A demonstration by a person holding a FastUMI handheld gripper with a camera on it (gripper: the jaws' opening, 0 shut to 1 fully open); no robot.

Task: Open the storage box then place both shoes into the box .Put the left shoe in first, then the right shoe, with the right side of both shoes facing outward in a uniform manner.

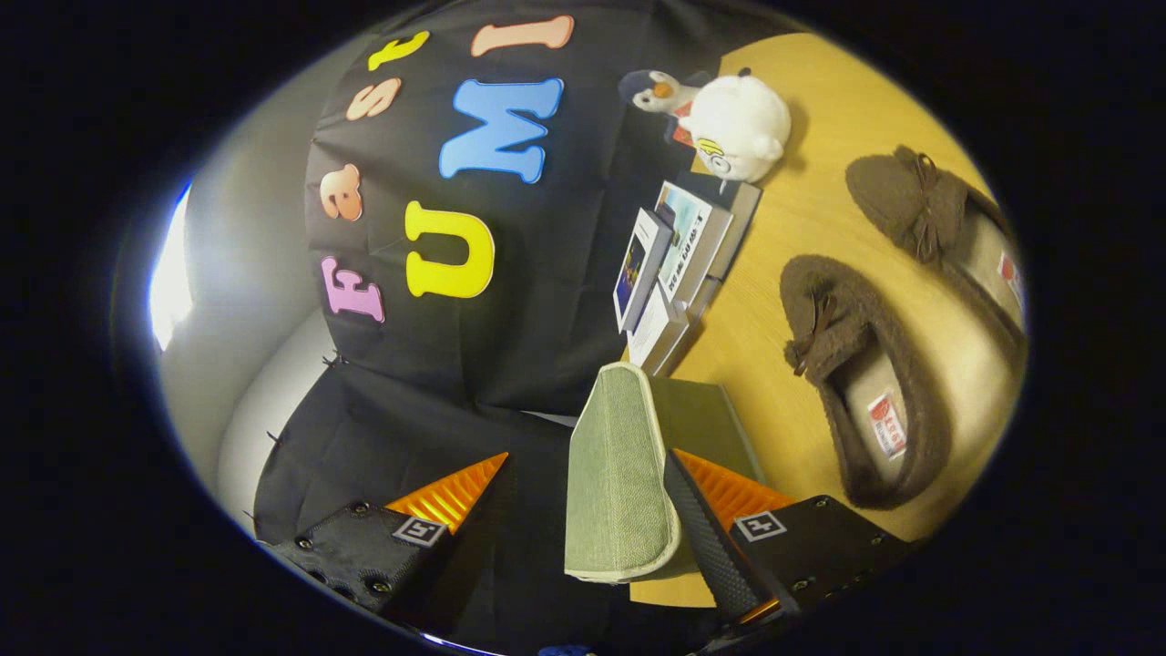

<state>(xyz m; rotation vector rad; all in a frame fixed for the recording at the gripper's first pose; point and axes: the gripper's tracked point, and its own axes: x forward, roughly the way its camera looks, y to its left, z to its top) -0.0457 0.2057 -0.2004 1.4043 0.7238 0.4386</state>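
The green fabric lid (pixel 619 474) of the storage box (pixel 706 419) stands raised between my fingers. It lies against one finger (pixel 720 538), and a gap separates it from the other finger (pixel 455 497). My gripper (pixel 588 456) is open, so only one finger touches the lid. The box body shows as a green panel just behind the lid, its inside hidden. Two brown furry slippers lie on the wooden table (pixel 820 219) beyond the box. One slipper (pixel 856 383) is close to the box, the other slipper (pixel 938 228) farther off. Both have bows and pale insoles.
A row of books (pixel 679 255) stands along the table's edge by the black cloth wall, just past the box. A white plush toy (pixel 733 123) and a small penguin figure (pixel 660 91) sit beyond the books.
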